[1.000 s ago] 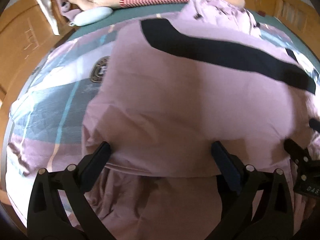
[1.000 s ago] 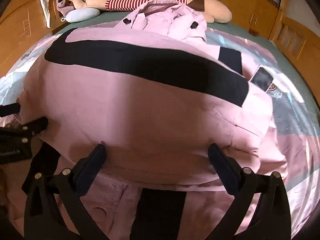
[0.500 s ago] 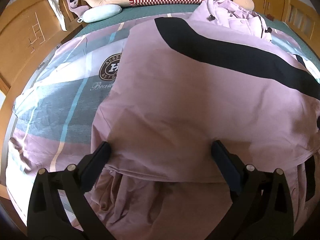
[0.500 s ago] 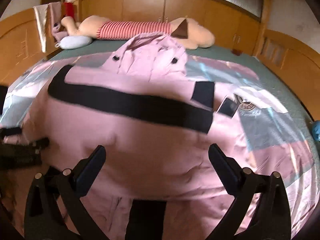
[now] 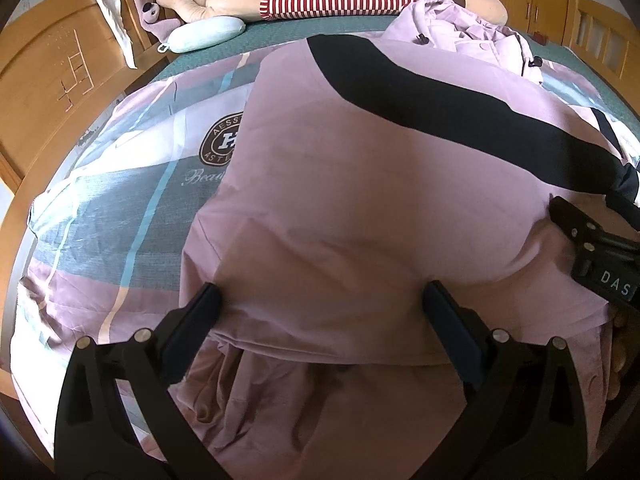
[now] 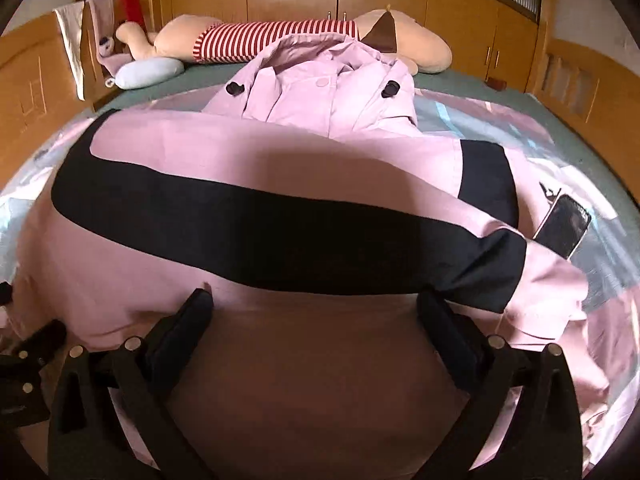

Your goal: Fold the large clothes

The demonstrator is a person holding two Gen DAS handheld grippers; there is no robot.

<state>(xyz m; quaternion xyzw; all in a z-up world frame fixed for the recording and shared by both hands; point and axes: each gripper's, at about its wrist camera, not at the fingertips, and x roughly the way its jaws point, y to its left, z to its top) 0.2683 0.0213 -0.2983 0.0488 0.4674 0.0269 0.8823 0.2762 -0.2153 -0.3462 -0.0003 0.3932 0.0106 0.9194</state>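
You are working over a bed [image 5: 100,216] in a wood-panelled room, its patchwork cover in grey, lilac and white, wooden boards along both sides. Across the middle of the bed lies the pink coat [image 5: 360,208] with a broad black band [image 6: 248,232]; its buttoned collar end is bunched toward the far edge, against a long plush toy [image 6: 280,36] in a red-striped shirt. A pale blue cushion [image 5: 204,34] sits by the far left corner, and a dark phone [image 6: 564,226] lies on the cover just beside the coat's right sleeve, toward the right edge.

Your left hand-held gripper [image 5: 320,308] stands wide apart with a folded edge of the coat between its fingers; they are not closed on it. Your right hand-held gripper [image 6: 316,312] is likewise spread wide over the near fold of pink cloth, just under the black band, gripping nothing. No containers are in view.
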